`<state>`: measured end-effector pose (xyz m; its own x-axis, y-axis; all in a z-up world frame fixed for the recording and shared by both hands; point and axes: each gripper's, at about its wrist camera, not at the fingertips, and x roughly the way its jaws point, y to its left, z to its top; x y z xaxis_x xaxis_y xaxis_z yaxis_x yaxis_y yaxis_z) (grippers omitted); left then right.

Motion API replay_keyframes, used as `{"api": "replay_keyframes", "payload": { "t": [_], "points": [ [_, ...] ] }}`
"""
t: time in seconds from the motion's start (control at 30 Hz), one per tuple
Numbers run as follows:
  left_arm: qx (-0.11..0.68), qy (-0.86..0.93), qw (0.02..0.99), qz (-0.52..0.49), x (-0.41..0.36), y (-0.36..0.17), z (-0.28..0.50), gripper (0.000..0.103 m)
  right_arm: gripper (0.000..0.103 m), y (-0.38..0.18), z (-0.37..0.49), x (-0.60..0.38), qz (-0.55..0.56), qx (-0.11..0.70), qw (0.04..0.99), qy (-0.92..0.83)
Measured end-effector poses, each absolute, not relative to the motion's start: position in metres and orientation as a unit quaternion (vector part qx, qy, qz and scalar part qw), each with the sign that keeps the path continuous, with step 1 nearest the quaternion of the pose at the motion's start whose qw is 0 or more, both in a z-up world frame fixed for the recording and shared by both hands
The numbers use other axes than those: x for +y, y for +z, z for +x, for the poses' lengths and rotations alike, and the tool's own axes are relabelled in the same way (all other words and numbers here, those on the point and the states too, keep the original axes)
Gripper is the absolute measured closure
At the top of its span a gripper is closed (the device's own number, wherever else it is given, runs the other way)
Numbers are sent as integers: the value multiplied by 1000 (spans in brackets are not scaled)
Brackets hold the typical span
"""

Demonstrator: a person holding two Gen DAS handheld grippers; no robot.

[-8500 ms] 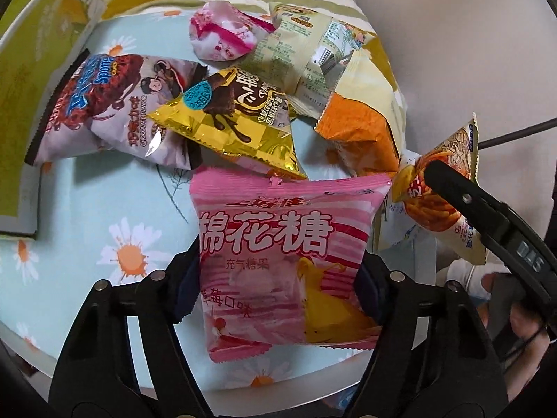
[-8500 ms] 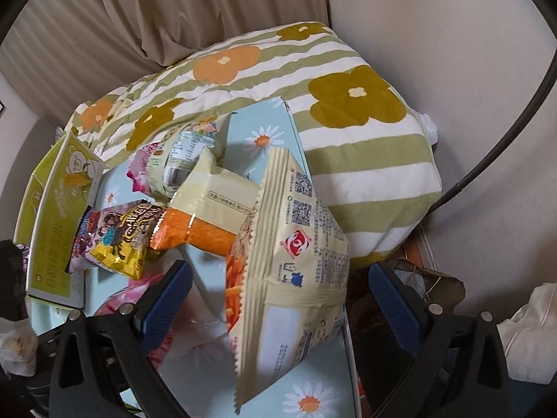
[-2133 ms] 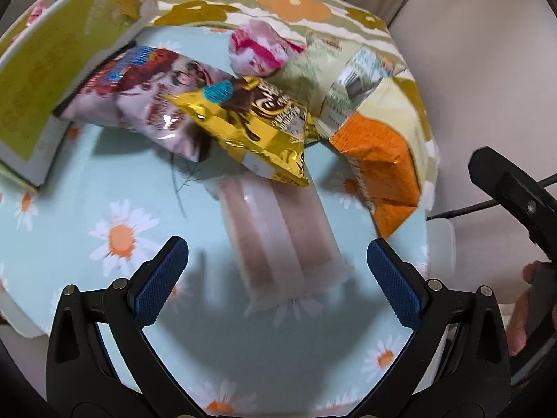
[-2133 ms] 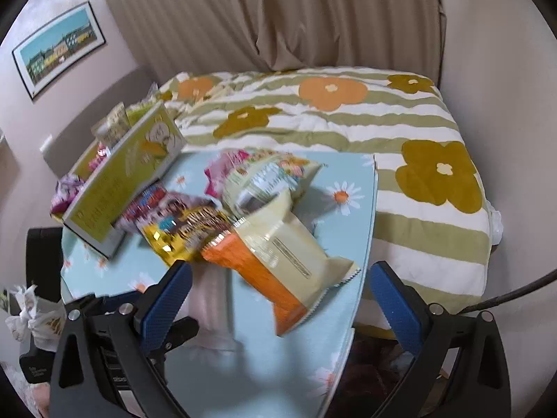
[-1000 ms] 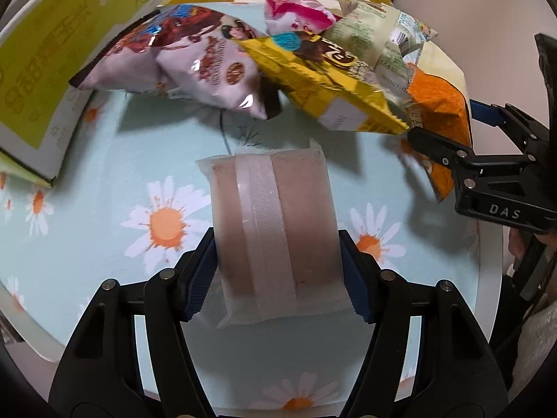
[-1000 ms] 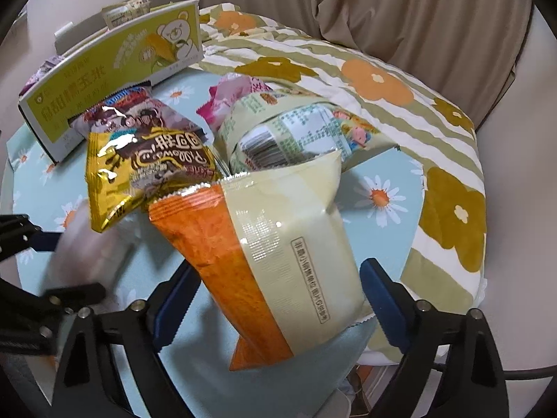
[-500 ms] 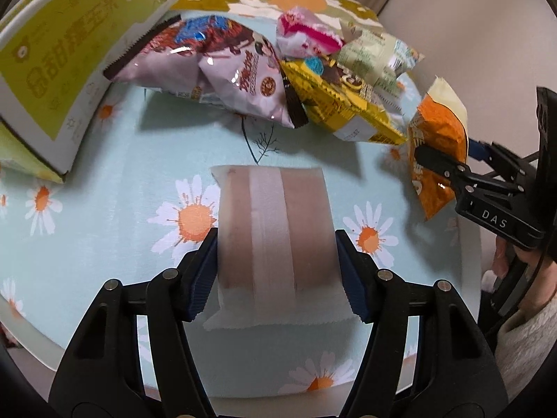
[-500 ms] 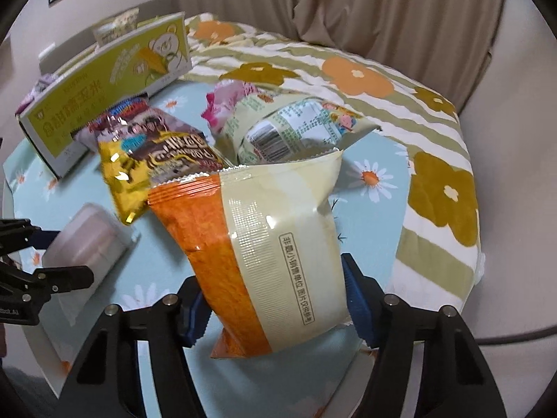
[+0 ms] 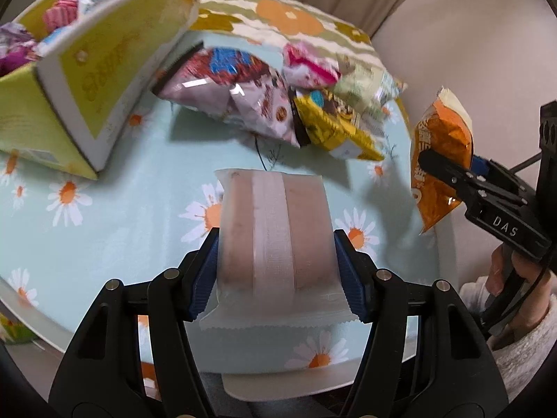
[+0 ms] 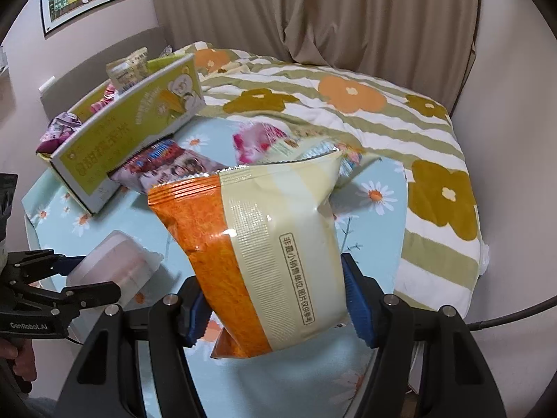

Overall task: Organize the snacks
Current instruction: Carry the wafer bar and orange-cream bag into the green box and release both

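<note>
Snacks are clamped between both sets of jaws above the table [image 9: 115, 202]: a pink packet [image 9: 275, 230] by the left gripper [image 9: 276, 275], an orange bag [image 10: 264, 254] by the right gripper [image 10: 275, 299].

The yellow-green box [image 9: 94, 80] is motion-blurred in the left wrist view; its printed lettering cannot be read, and its left end is cut off by the picture's edge. The snacks inside it [image 9: 62, 17] are smeared and partly hidden behind its wall; their kinds cannot be told. The loose packets [image 10: 257, 142] on the table are largely hidden in the right wrist view behind the orange and cream bag [image 10: 264, 244]. The pink packet [image 9: 275, 233] shows only its plain back seam, its front hidden. The person's hand [image 9: 515, 278] is mostly covered by the handle.
</note>
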<state>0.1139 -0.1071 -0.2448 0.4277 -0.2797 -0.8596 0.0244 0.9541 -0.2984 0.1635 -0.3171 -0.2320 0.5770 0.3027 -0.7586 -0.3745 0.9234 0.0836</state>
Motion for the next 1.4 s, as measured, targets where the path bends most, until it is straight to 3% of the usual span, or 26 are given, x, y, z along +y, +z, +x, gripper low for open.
{"api": "replay_keyframes", "payload": {
  "t": [0.5,0.77,0.93,1.2,1.23,1.3,1.33,1.37,1.4],
  "points": [
    [400,-59,899,-170,-35,-101,82,44,41,-125,158,-264,7,346,901,262],
    [374,-26,912,-165,36,-51,111,44,41,-73,167,-186,27,322,893,313],
    [385,-23,911,-147,77,-48,146,44,41,-63,182,-137,48,331,888,316],
    [446,-39,888,-103,122,-99,221,44,41,-76,219,-86,75,371,882,280],
    [455,-43,885,-93,123,-107,228,42,41,-79,221,-86,77,375,882,275],
    [469,-46,879,-75,125,-120,239,28,41,-87,227,-80,84,388,879,265],
    [475,-45,876,-68,127,-126,243,10,41,-89,230,-79,87,392,878,261],
    [477,-44,875,-65,129,-129,244,1,41,-93,232,-77,89,398,877,256],
    [477,-43,876,-62,132,-131,244,1,41,-95,234,-76,90,402,876,251]
  ]
}}
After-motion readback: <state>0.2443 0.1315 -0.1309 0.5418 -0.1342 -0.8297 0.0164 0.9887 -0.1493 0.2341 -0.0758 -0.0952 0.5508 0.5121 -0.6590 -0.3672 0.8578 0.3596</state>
